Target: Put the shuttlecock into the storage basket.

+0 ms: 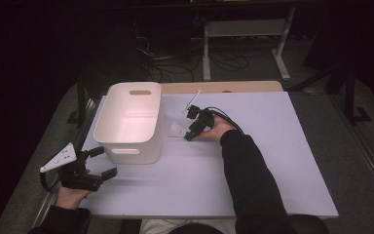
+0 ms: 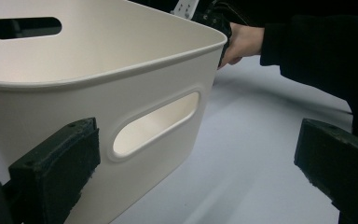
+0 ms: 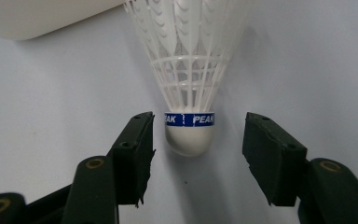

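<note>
**Shuttlecock [image 3: 189, 79] — lying on table, betw. open right jaws, not yet gripped**

Item 1: shuttlecock. White plastic skirt, white rounded cork, blue band w/ white lettering "PEAK". Lies on table [image 1: 272, 161] just right of bin [image 1: 129, 122], skirt end twd bin, cork twd right gripper. In high view seen as small white shape [image 1: 177, 129] near bin's right wall. Skirt tip close to bin's base in right gripper view; touching or not, can't tell.

Item 2: right gripper [image 3: 198, 149]. Black, two jaws w/ dark pads. Held in right hand, black sleeve reaching over table centre in high view [image 1: 191, 127]. Jaws part-open, one each side of cork; left pad v. close to blue band, right pad w/ clear gap. Not clamped on anything.

Item 3: left gripper [image 2: 196, 163]. Black, grey three-cornered plate on top. Held at table's front-left corner in high view [image 1: 101, 163], just in front of bin's near wall. Jaws spread wide, nothing betw. them; left pad in front of bin wall, beside handle slot.

Item 4: bin. White plastic, rounded corners, oval handle slots in near and far walls. Upright on left half of table; interior bare as far as visible.

Item 5: table. Pale lilac-white top, wooden strip along far edge. Floor beyond dark, w/ cables and a white frame.
</note>
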Available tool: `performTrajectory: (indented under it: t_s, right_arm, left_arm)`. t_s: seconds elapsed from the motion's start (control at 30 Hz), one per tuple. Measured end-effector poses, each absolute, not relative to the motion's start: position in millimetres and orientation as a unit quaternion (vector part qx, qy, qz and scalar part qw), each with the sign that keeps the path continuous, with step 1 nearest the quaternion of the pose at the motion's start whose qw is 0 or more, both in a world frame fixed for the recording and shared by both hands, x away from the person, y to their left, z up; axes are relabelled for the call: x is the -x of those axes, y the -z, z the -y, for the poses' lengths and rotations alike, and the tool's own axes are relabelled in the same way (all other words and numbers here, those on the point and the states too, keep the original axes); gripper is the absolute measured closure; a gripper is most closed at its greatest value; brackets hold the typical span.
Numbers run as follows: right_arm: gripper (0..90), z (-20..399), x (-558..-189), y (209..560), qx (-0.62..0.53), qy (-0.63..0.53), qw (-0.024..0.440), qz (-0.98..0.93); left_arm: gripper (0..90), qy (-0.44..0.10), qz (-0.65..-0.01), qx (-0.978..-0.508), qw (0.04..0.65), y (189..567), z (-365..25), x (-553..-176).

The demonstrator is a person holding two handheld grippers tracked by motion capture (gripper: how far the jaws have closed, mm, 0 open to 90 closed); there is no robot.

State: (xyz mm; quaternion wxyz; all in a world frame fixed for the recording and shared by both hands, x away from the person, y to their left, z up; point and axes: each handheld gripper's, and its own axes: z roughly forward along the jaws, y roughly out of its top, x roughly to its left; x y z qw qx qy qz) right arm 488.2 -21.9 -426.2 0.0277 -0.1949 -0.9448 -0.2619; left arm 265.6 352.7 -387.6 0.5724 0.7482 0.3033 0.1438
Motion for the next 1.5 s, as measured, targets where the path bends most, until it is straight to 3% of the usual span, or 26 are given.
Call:
performTrajectory:
  t_s: [0.4, 1.5]
  right_arm:
    - [63.0, 18, -487, 428, 0.185, 0.255, 0.033, 0.948]
    - [64.2, 33, -484, 407, 0.203, 0.266, 0.011, 0.942]
  left_arm:
    - [0.0, -0.144, -0.303, -0.749, 0.571, 388, -353, -266]
    - [0.0, -0.143, -0.303, -0.750, 0.570, 388, -352, -266]
